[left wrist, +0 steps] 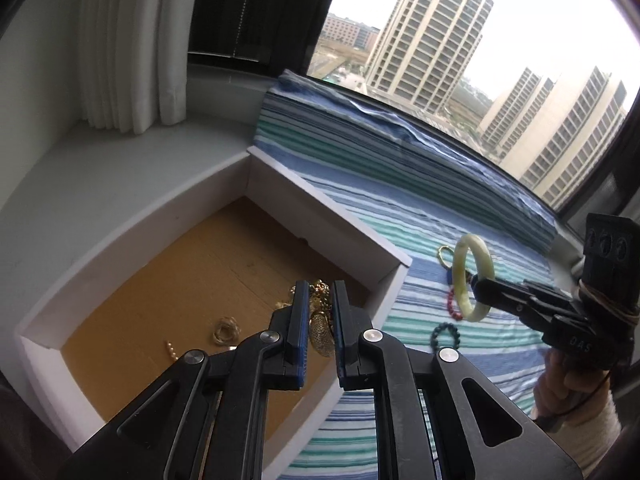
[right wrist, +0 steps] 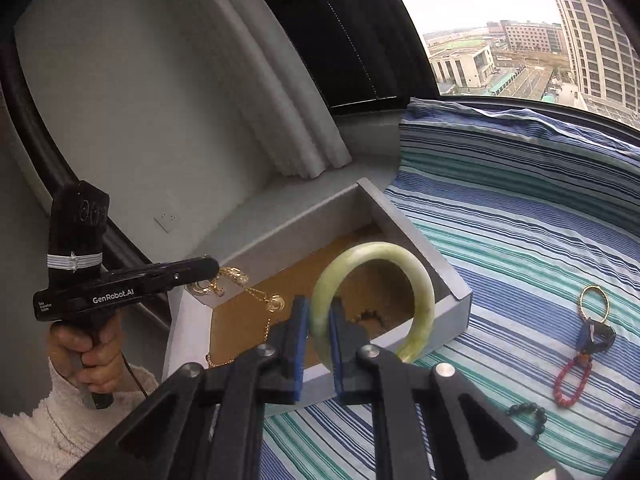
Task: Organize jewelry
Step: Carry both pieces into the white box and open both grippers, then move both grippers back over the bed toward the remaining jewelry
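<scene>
My black right gripper (right wrist: pixel 319 322) with blue pads holds a pale green jade bangle (right wrist: pixel 416 276) over the white, tan-floored box (right wrist: pixel 456 276) on the blue-and-teal striped cloth (right wrist: pixel 520 232).

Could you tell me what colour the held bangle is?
Pale yellow-green bangle; clearest in the right wrist view.

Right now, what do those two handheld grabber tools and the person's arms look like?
Both the left gripper and right gripper are black plastic with silver pivot bolts and blue-padded jaws. The left one reads "GenRobot.AI", has a white band and a thin dark cable. The sleeves are fuzzy cream.
</scene>
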